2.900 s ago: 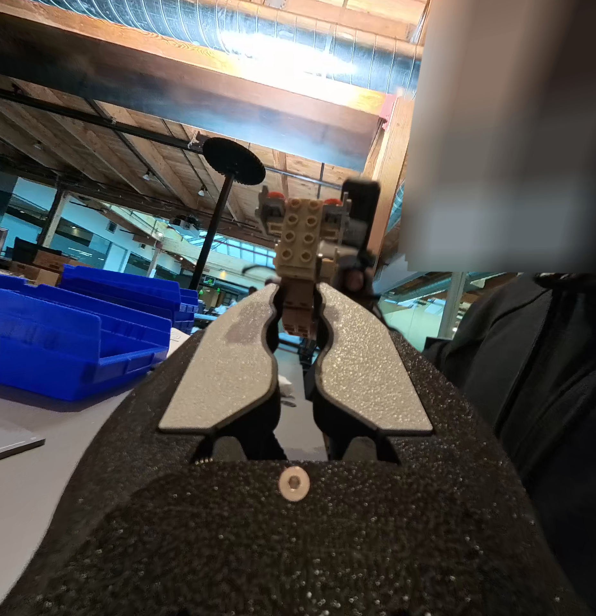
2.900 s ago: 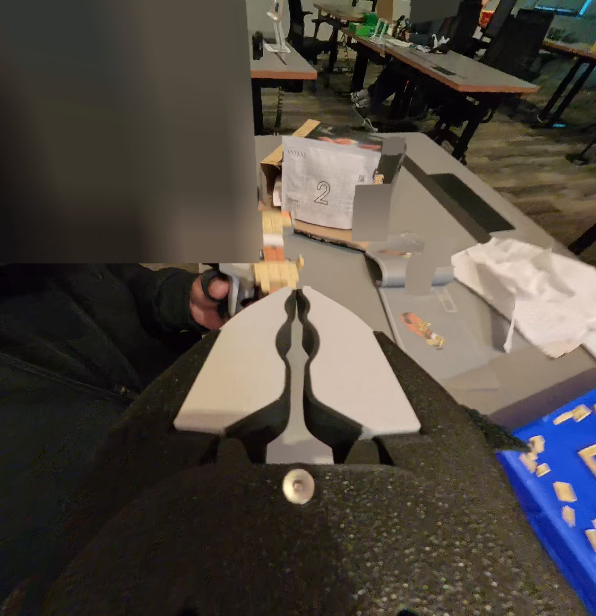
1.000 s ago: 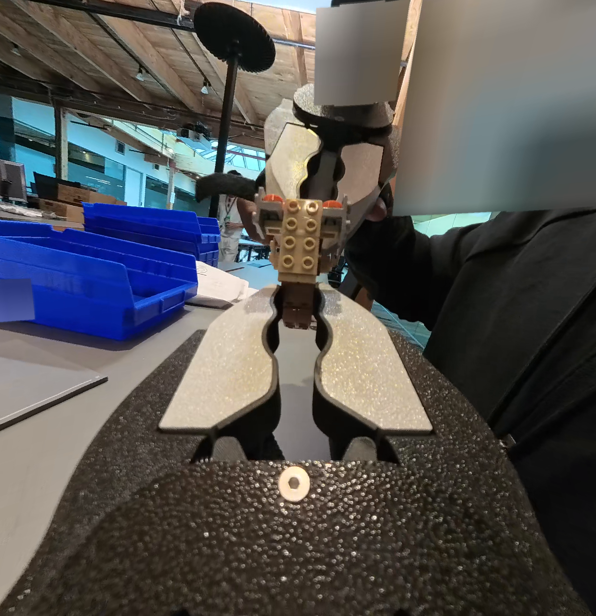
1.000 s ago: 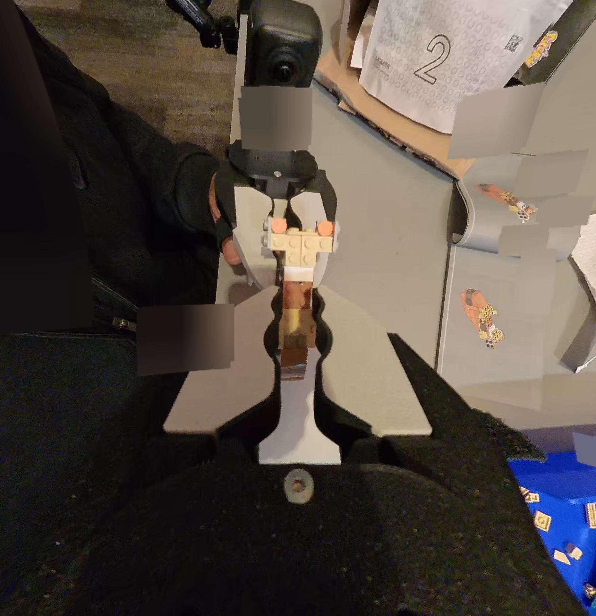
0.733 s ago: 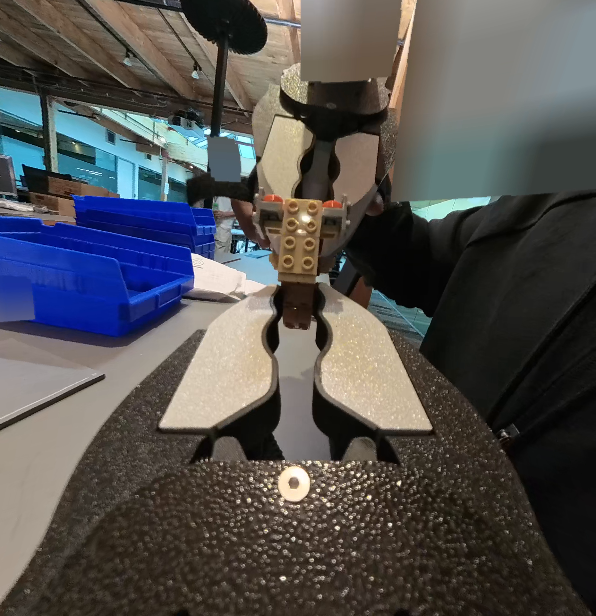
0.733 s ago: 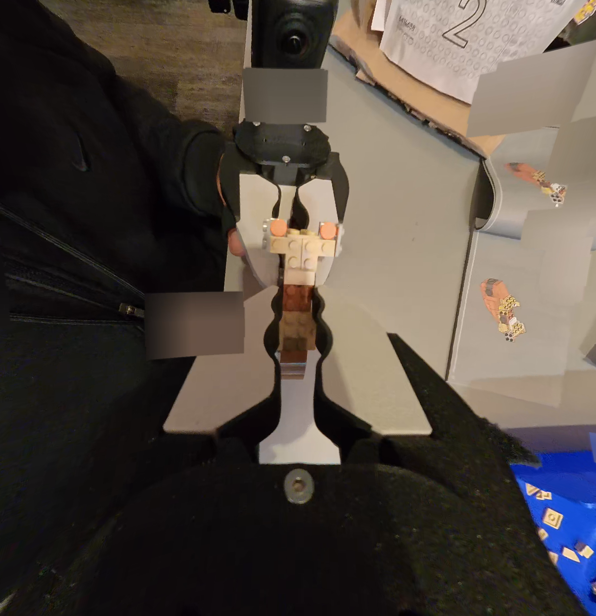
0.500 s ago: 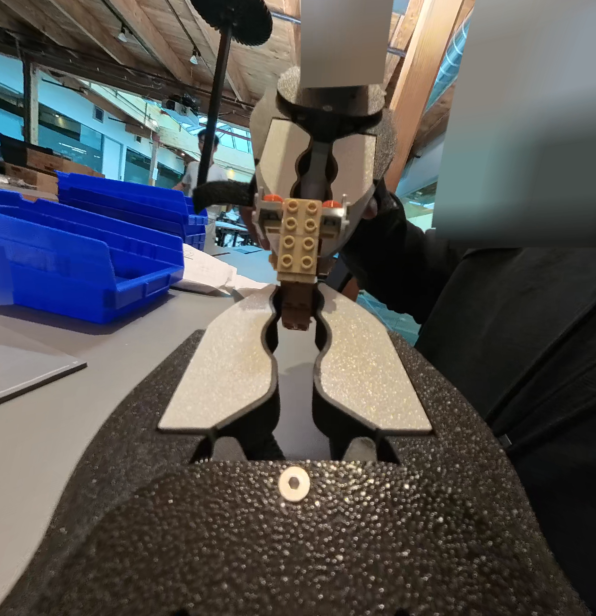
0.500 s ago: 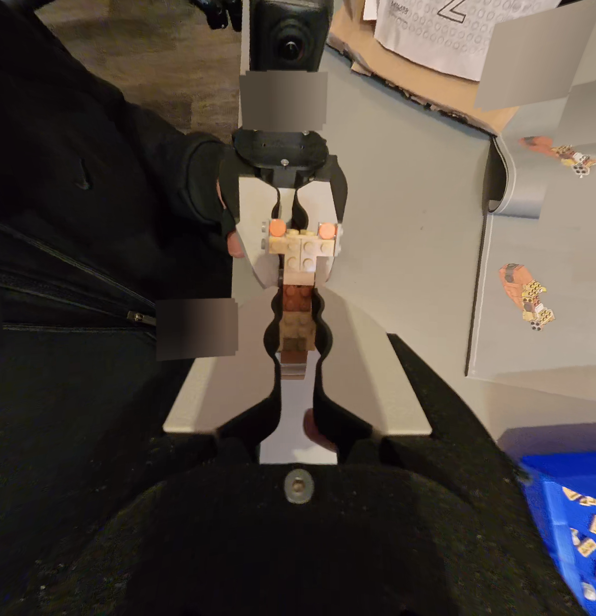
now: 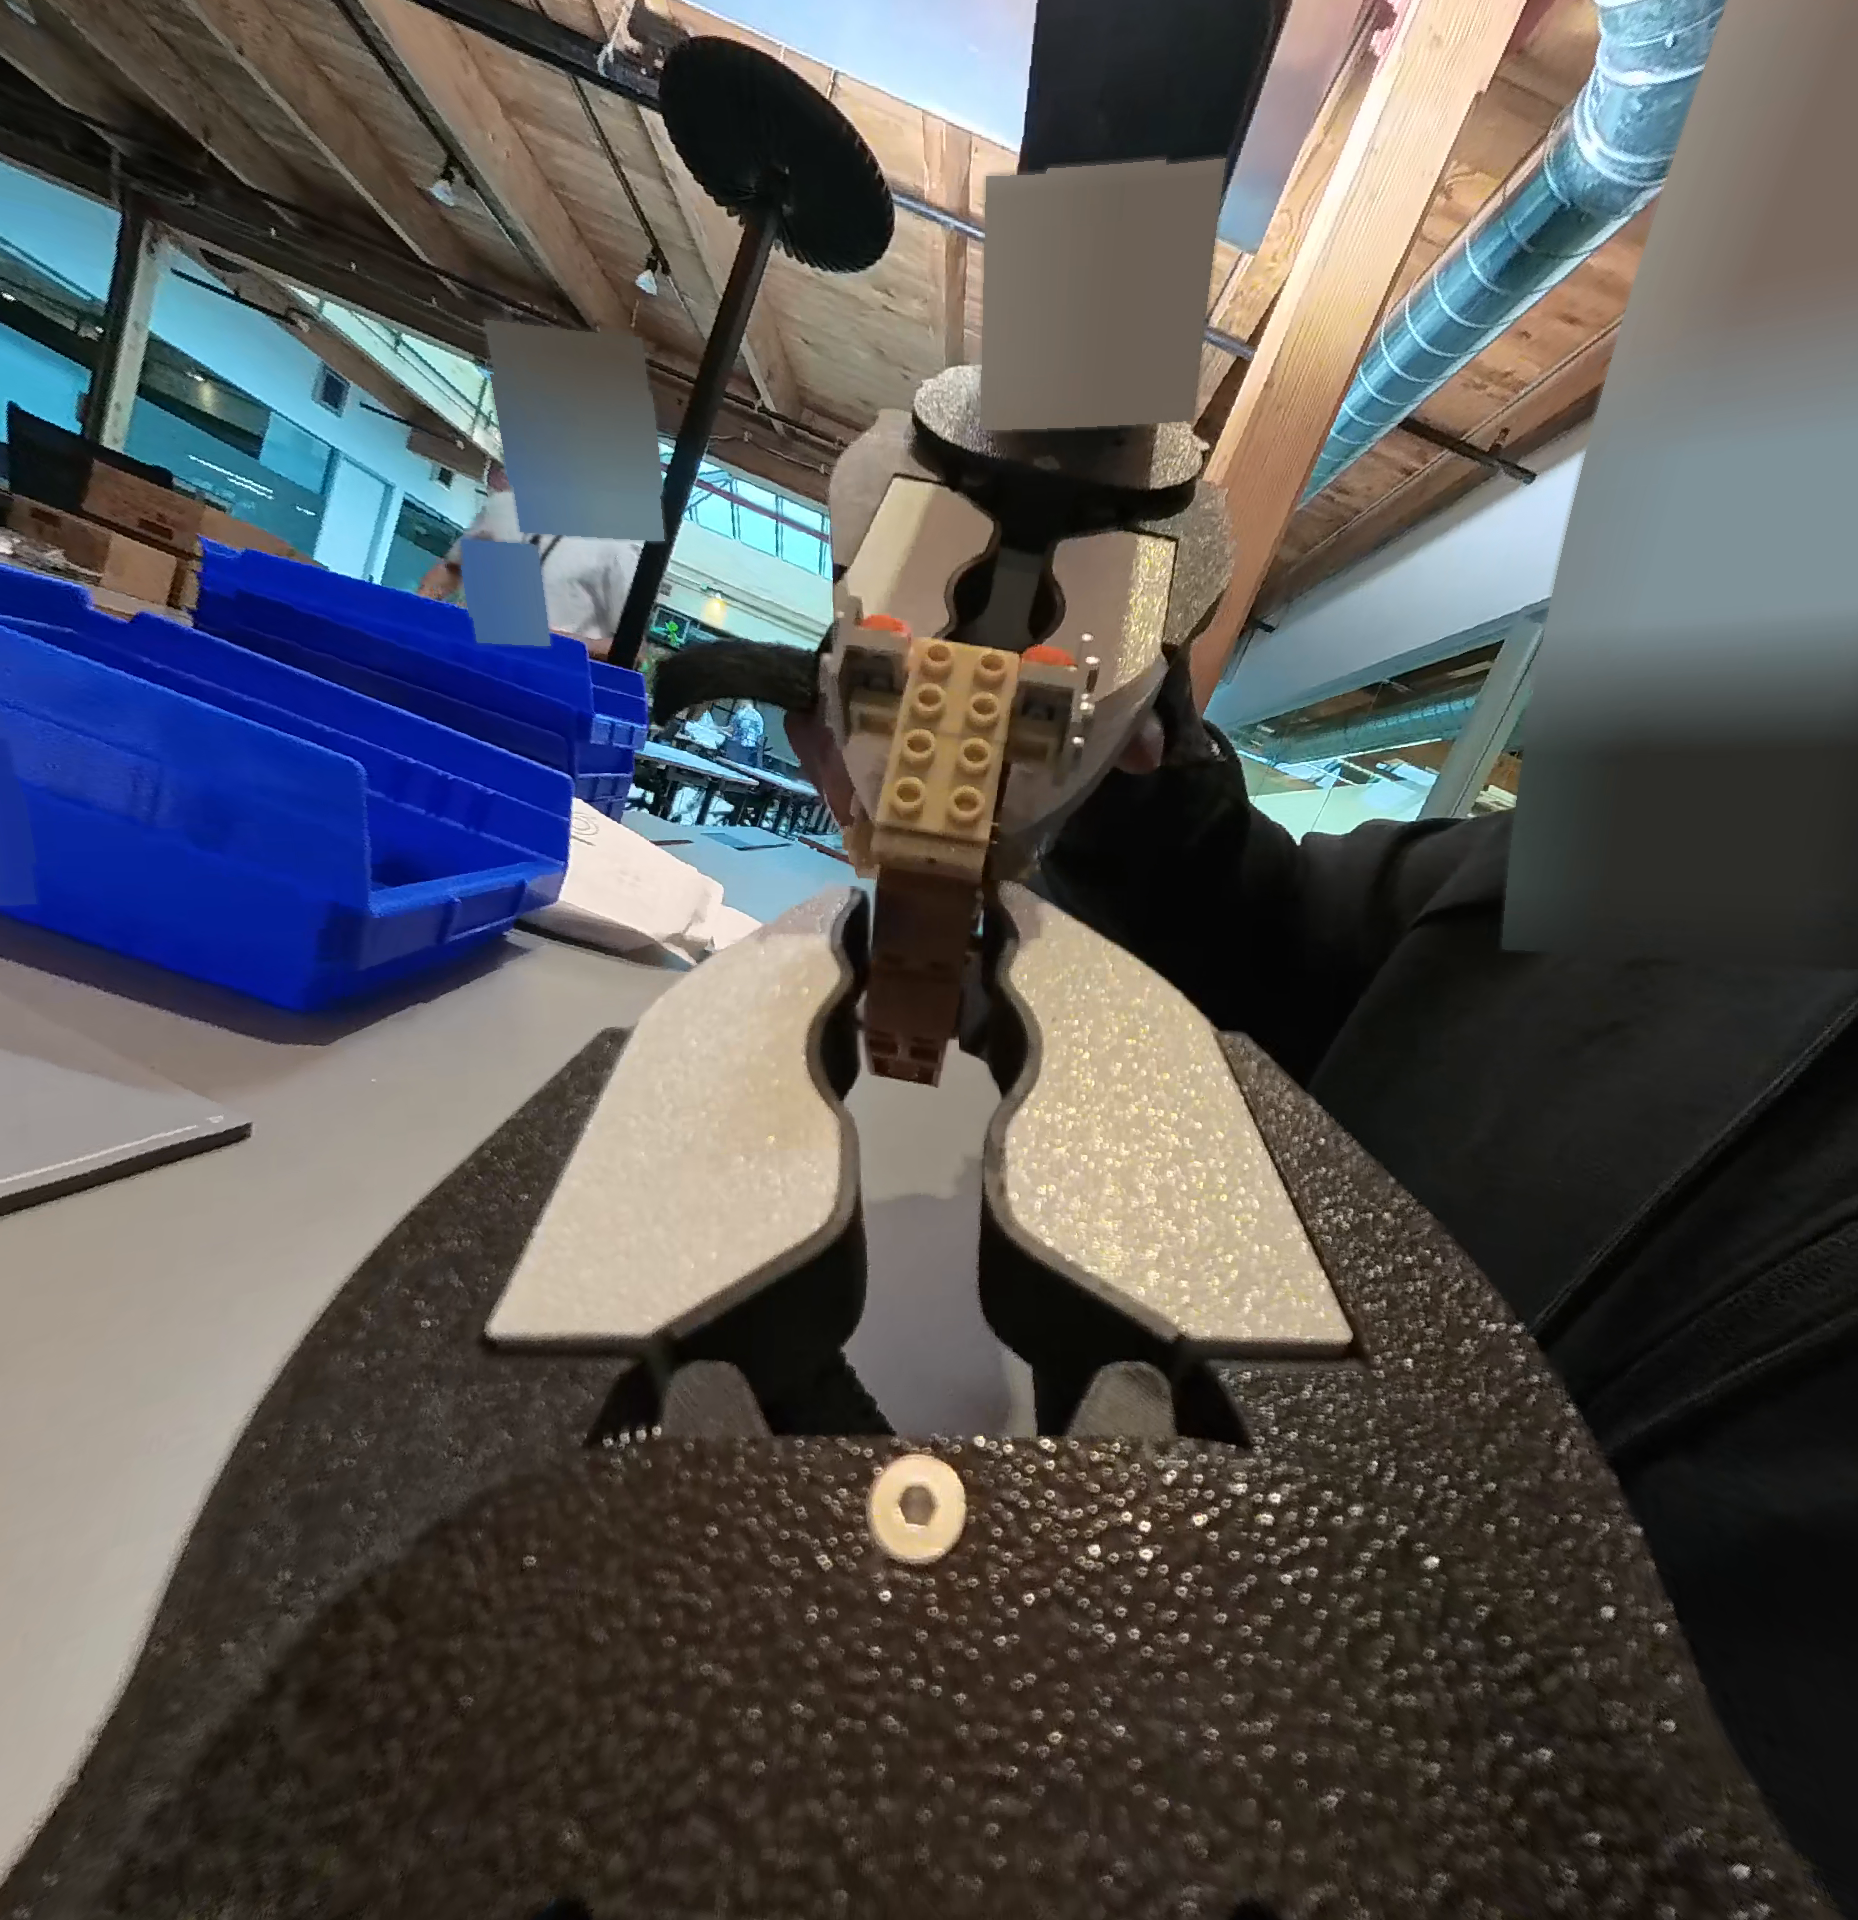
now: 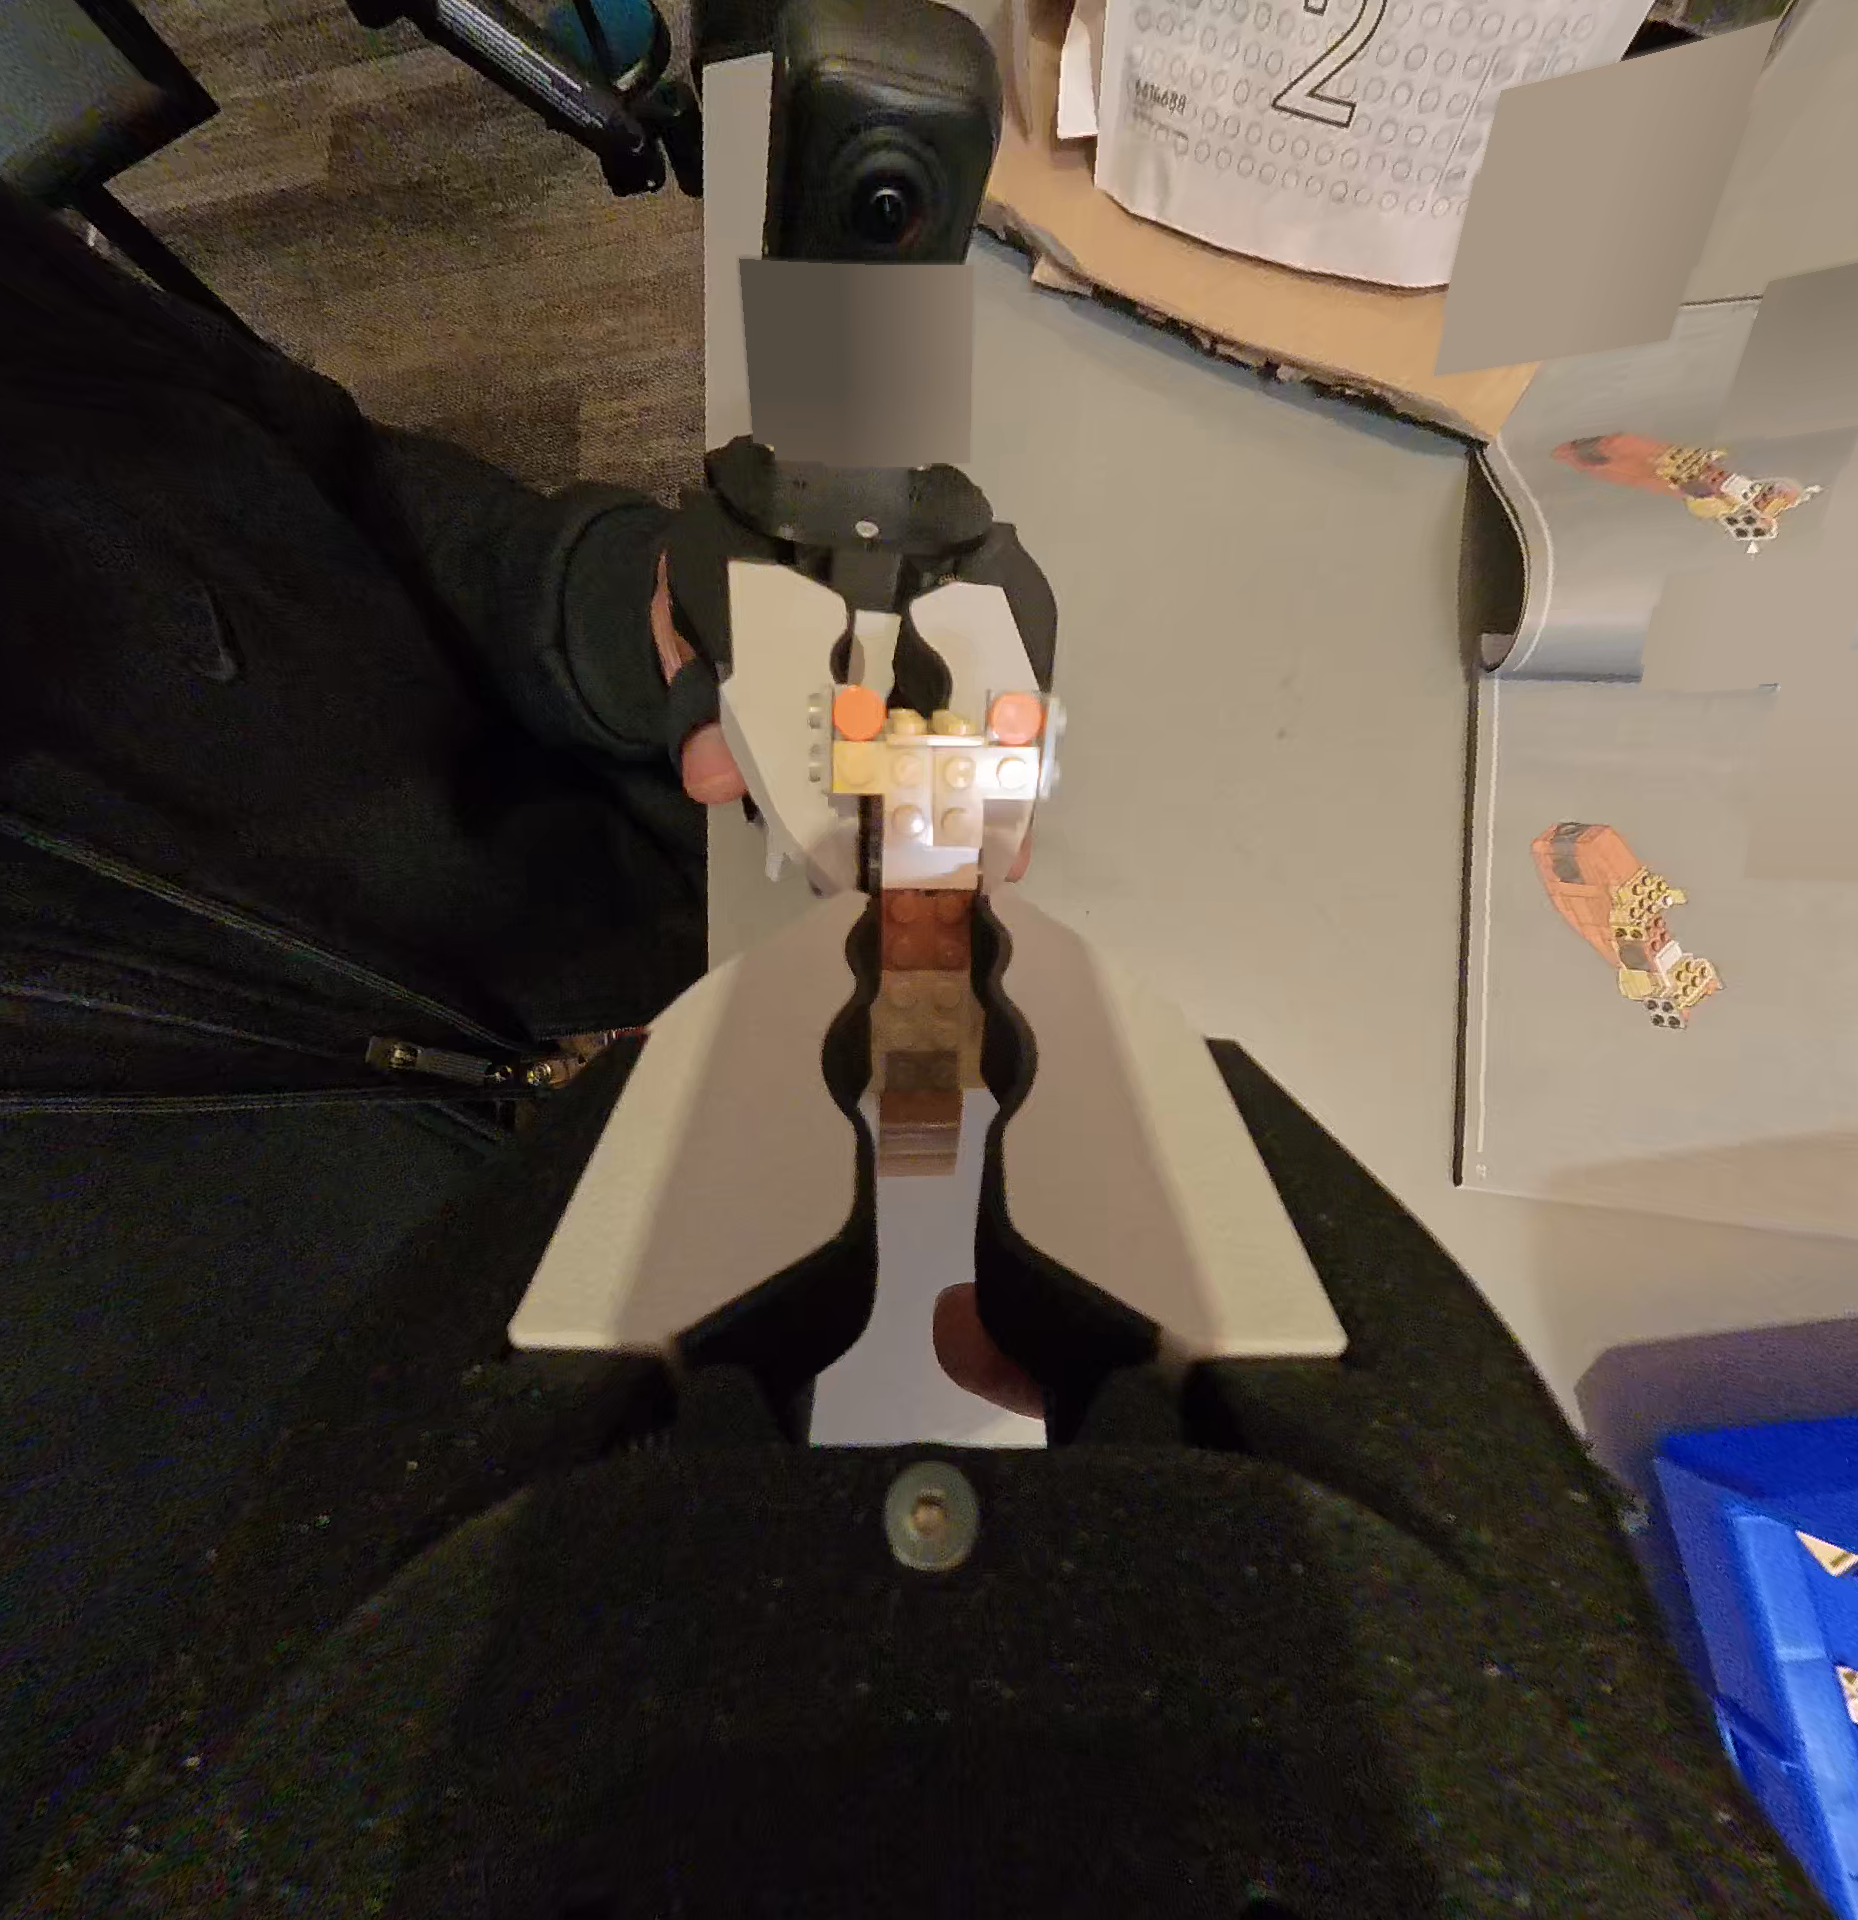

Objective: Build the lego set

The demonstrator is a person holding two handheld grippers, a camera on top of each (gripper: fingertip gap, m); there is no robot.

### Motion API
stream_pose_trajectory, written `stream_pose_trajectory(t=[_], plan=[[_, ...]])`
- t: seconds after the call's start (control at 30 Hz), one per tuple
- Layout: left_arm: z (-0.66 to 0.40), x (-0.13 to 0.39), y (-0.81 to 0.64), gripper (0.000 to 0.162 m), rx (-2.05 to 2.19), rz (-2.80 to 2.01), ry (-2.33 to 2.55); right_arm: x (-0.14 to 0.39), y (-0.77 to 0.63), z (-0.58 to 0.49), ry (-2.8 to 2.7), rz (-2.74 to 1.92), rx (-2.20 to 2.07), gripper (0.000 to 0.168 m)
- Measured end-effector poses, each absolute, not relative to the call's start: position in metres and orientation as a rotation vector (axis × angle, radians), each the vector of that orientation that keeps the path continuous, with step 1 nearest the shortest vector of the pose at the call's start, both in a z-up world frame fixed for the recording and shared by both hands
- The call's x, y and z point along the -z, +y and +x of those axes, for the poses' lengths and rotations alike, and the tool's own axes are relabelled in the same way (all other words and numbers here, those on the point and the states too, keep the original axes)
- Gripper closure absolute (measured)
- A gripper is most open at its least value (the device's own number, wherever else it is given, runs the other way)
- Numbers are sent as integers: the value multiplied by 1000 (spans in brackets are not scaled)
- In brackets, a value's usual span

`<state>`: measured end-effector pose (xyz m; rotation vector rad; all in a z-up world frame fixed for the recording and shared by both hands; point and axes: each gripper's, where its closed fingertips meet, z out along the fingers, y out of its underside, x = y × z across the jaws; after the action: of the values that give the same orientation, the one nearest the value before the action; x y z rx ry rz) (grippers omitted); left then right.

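A small lego assembly (image 9: 940, 748) has a tan studded plate, grey side pieces with orange round studs and a brown stem. It is held in the air between both grippers, which face each other. My left gripper (image 9: 920, 920) is shut on the brown stem. The right gripper's fingers (image 9: 1133, 623) show behind the tan head. In the right wrist view the stem (image 10: 920, 997) lies between the fingers of my right gripper (image 10: 920, 920), which close on it. The left gripper's fingers (image 10: 769, 665) sit behind the T-shaped head.
Blue bins (image 9: 229, 758) stand at the left on the grey table (image 9: 281, 1247). An open instruction booklet (image 10: 1631, 831), a numbered white bag (image 10: 1268, 135) on cardboard and a blue bin of tan pieces (image 10: 1787, 1610) lie on the table. The person's dark jacket (image 9: 1527, 1143) is close by.
The right gripper, shut and empty 2.9 s ago, now sits around the stem. In the last half second the assembly has tilted slightly in the left wrist view.
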<state>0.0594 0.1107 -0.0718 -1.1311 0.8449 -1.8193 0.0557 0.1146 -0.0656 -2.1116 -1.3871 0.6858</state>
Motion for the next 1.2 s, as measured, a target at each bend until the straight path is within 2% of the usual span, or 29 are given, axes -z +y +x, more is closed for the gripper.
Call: stream_pose_trajectory(t=[0.53, 0.97, 1.2], plan=[[54, 65, 116, 136, 1628, -1167, 975, 69, 114, 53, -1456, -2118, -592, 152], [50, 65, 110, 142, 1681, -1112, 1007, 70, 111, 48, -1518, -2094, -545, 152], [47, 67, 104, 142, 1569, -1027, 1009, 65, 102, 52, -1483, -2023, -565, 152]])
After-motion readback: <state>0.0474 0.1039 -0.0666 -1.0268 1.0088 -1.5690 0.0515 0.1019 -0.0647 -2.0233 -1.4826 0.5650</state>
